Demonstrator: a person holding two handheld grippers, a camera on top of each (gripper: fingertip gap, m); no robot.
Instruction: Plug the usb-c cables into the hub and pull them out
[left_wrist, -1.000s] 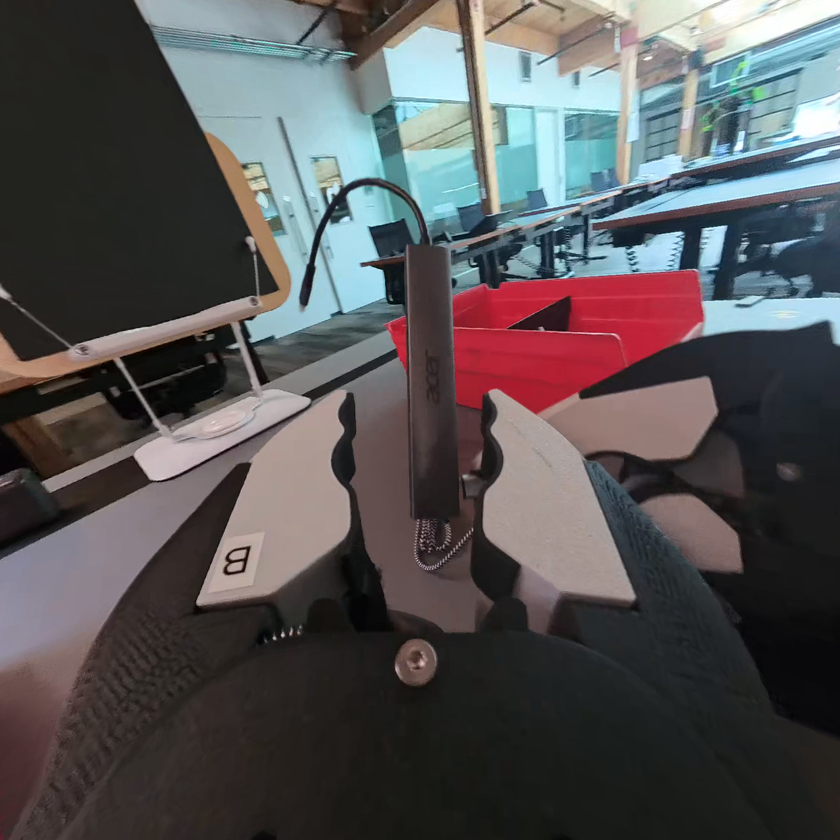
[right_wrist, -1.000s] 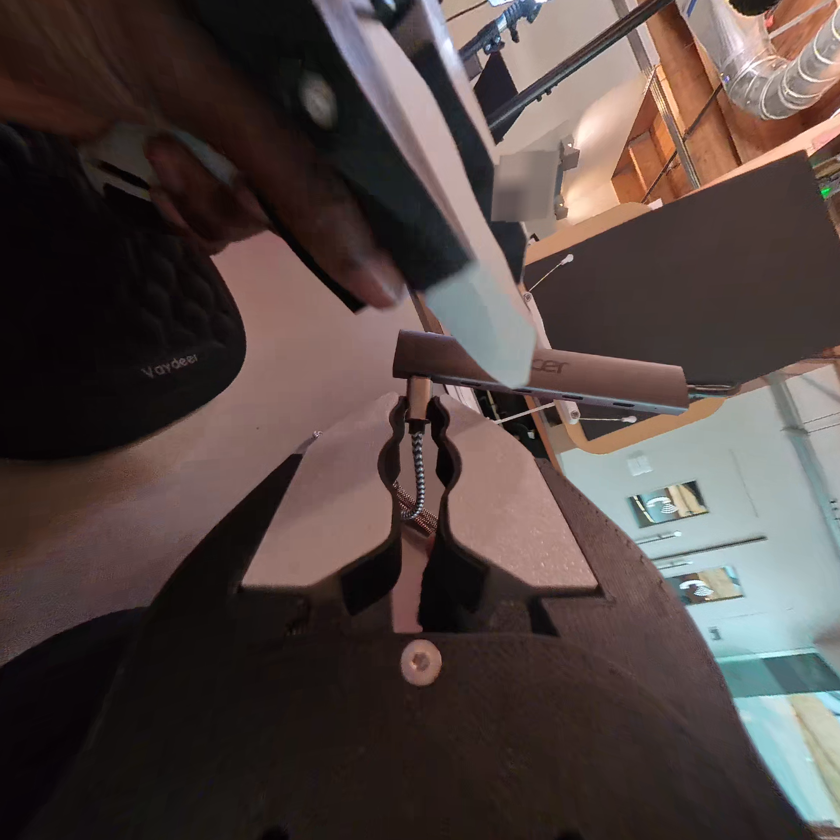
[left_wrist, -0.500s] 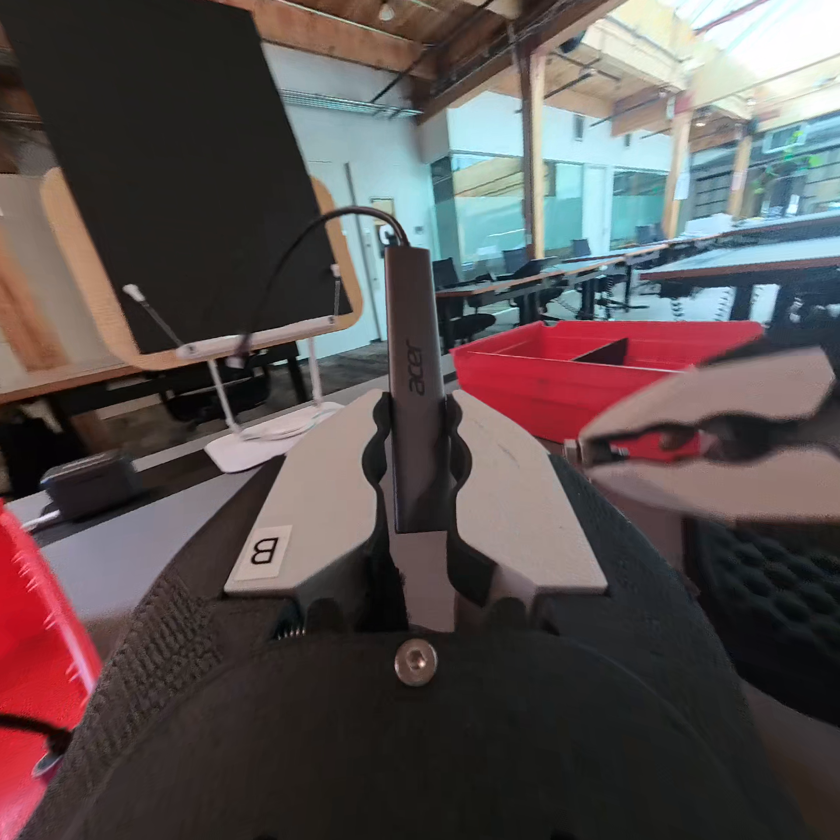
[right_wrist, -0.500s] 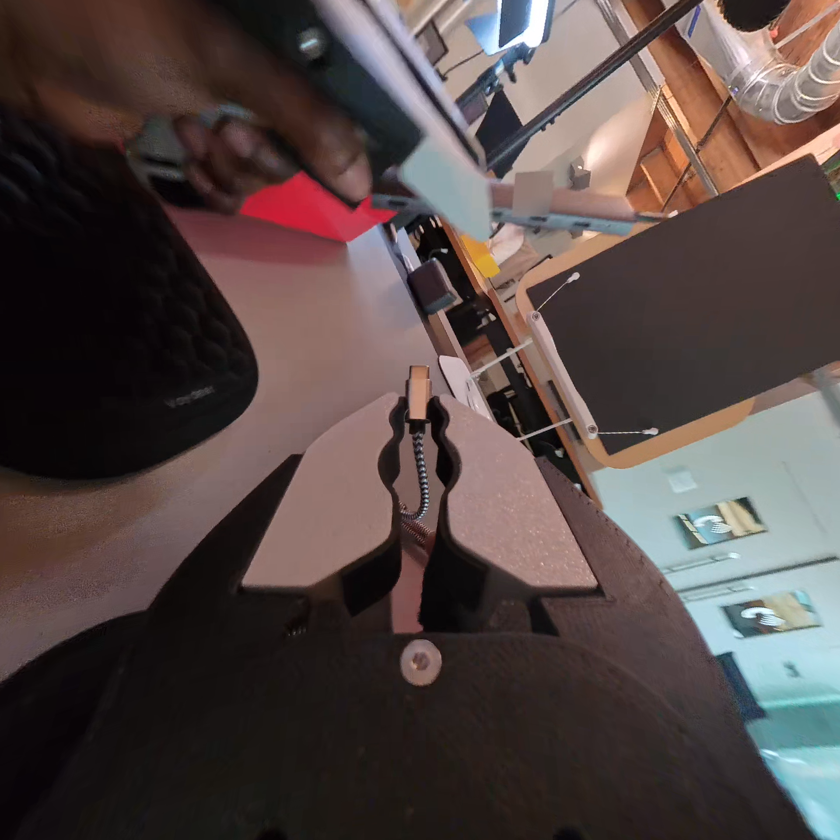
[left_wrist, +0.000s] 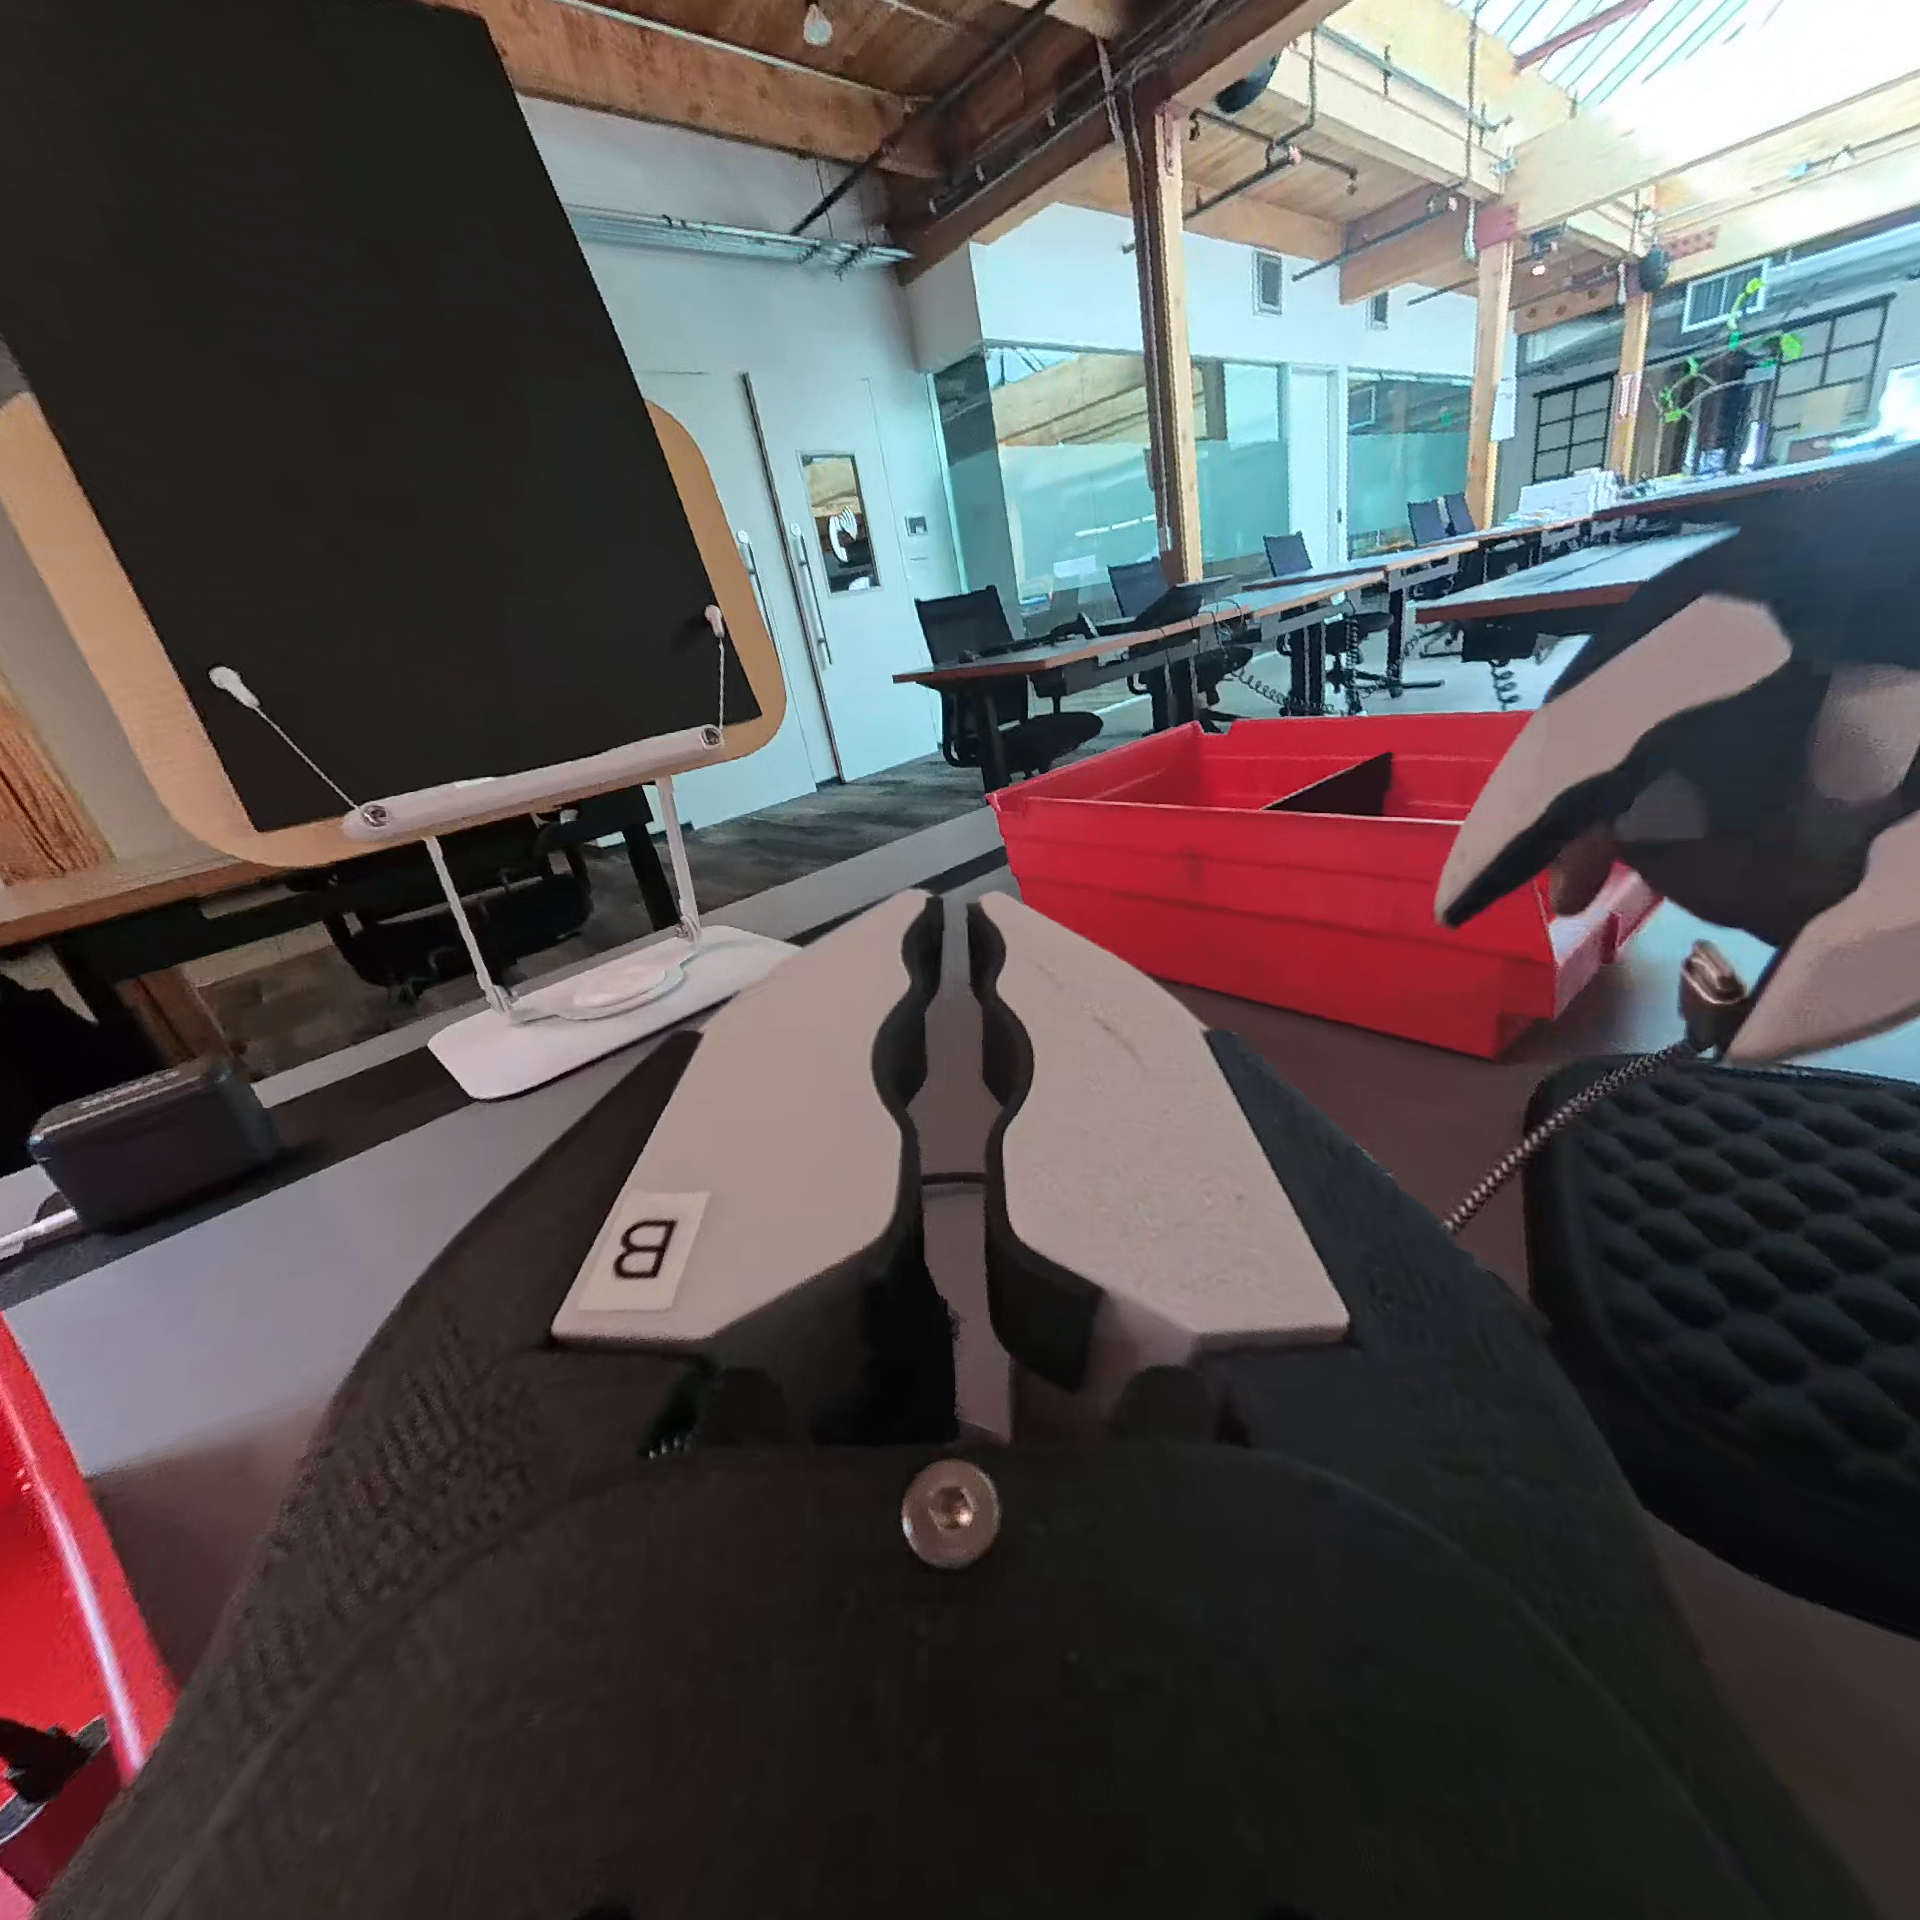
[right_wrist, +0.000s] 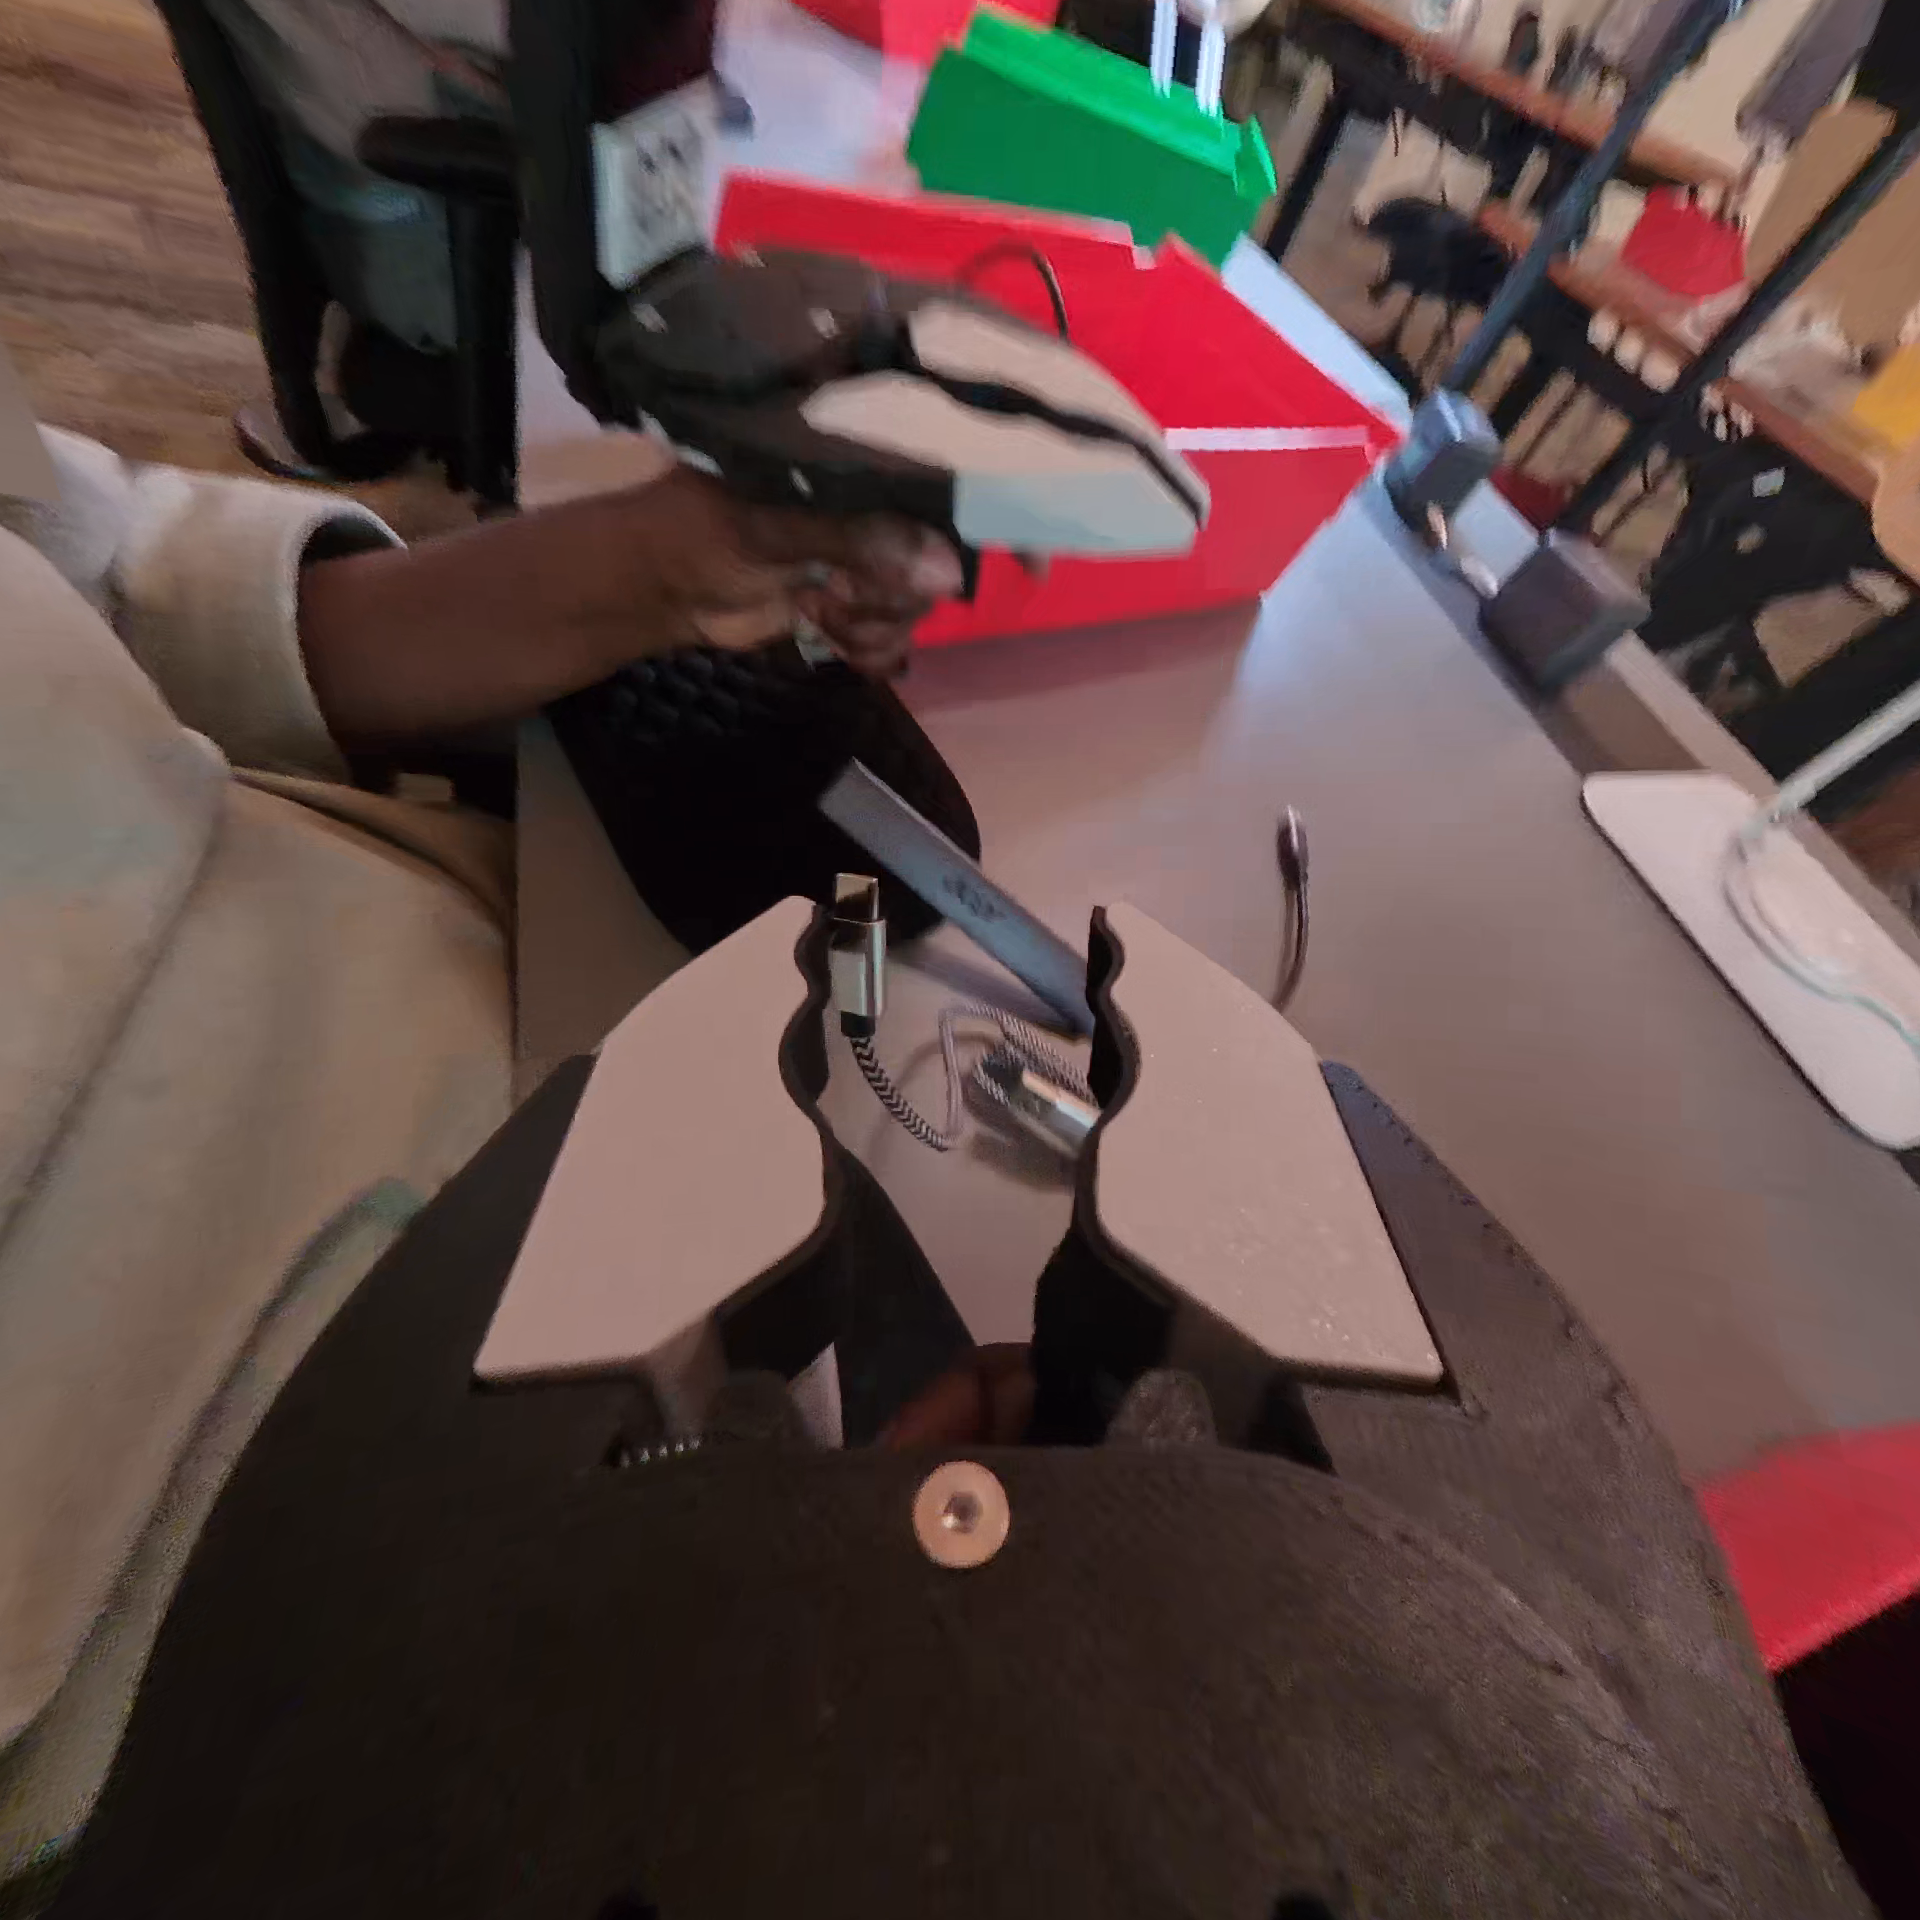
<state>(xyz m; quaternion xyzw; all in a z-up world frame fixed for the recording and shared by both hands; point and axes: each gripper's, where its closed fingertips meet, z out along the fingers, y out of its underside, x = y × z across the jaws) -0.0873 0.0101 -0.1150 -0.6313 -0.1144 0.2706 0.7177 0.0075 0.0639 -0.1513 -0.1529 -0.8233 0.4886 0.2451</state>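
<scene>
In the right wrist view the grey hub (right_wrist: 956, 902) lies on the table, one end propped on the black wrist pad (right_wrist: 727, 790). My right gripper (right_wrist: 951, 920) is open above it. A braided USB-C cable's silver plug (right_wrist: 858, 961) leans loose against the left finger. The cable's other plug (right_wrist: 1049, 1103) lies on the table below. The hub's own black lead (right_wrist: 1291, 883) lies to the right. My left gripper (left_wrist: 956, 920) is shut and empty; it also shows in the right wrist view (right_wrist: 1039, 457), held in a hand above the pad.
A red divided bin (left_wrist: 1278, 862) stands ahead on the grey table (left_wrist: 260, 1351). A black board on a white stand (left_wrist: 603, 1008) is at the left, with a small dark box (left_wrist: 156, 1132) near it. Another red bin (right_wrist: 1143, 343) lies behind the left gripper. My hands' fingertips stand some 12 centimeters from each other.
The left gripper let go of the hub, which now lies on the table, and closed empty. The right gripper opened and released the cable plug. Both views swung.
</scene>
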